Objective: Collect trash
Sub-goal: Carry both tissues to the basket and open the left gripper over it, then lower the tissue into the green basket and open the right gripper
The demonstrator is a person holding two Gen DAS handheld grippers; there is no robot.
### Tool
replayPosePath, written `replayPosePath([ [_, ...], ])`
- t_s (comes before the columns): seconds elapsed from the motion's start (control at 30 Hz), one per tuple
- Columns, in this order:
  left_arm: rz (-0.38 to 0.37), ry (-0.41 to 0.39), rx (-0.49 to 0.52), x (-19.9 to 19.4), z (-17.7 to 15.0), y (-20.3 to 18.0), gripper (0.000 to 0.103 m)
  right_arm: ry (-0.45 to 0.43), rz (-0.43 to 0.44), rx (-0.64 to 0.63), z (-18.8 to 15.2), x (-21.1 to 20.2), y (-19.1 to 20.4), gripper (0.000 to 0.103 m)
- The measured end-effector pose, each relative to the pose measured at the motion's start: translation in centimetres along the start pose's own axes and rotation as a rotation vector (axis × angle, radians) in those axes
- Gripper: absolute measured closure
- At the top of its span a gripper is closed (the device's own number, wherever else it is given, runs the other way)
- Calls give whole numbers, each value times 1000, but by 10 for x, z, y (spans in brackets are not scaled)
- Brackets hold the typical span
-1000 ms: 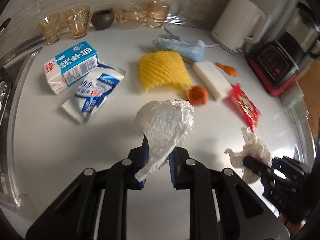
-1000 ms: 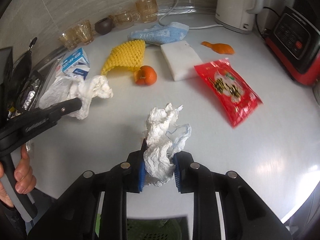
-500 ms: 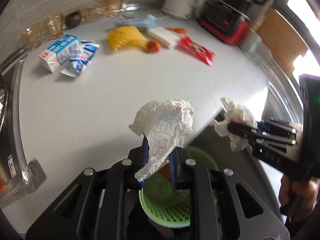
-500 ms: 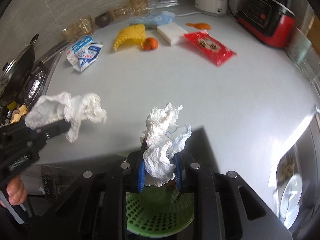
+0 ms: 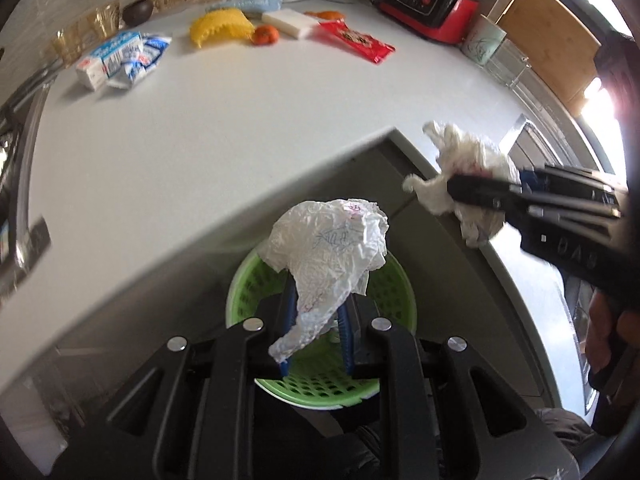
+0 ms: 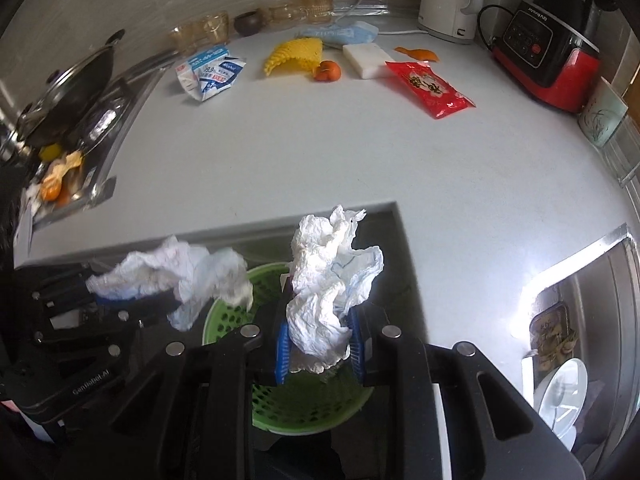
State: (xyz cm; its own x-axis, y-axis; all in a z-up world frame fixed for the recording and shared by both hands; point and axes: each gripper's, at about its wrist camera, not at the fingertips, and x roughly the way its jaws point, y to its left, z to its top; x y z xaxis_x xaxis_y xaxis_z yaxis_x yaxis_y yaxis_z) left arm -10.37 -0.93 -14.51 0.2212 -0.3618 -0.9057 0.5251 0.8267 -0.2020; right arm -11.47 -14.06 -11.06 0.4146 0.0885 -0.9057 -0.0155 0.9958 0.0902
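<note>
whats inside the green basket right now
Only bare perforated walls of the green basket show. Its middle is hidden by the left gripper and the crumpled paper it grips.

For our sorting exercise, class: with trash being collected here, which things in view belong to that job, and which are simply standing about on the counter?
Part of the job:
- crumpled paper in the left hand-held gripper
- crumpled tissue in the right hand-held gripper
- green basket below both
- red snack wrapper
- milk carton
- orange peel

Just standing about:
- white kettle
- red and black appliance
- glass cups
</note>
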Motion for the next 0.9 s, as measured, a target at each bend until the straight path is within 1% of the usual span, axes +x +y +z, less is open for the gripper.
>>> replayPosePath([
  [0.17,26,15,-76,10,-23,-18,85,14,31,-57,-11,-3,-12,78],
  [0.37,55,22,-120,14,-34,-25,84,18,59,-98,-18,-4,-15,77],
  [0.43,60,25,-127,15,-36,-27,79,19,70,-112,-20,-4,-15,77],
  [0.5,77,23,-130,15,-36,-29,63,22,76,-123,-21,-4,-14,77],
  [0.53,89,21,-132,15,-36,-29,58,22,79,-129,-22,-4,-13,77],
  [0.6,100,11,-134,12,-37,-31,46,24,88,-139,-23,-4,-12,77],
  [0.63,106,5,-137,10,-37,-31,43,25,91,-141,-23,-4,-12,77],
  [0.7,119,-1,-142,8,-37,-30,33,25,95,-145,-23,-4,-12,77],
  [0.77,140,-3,-153,7,-36,-28,29,27,99,-146,-24,-3,-13,76],
  [0.9,174,-21,-188,0,-34,-19,27,30,105,-152,-25,-3,-11,76],
])
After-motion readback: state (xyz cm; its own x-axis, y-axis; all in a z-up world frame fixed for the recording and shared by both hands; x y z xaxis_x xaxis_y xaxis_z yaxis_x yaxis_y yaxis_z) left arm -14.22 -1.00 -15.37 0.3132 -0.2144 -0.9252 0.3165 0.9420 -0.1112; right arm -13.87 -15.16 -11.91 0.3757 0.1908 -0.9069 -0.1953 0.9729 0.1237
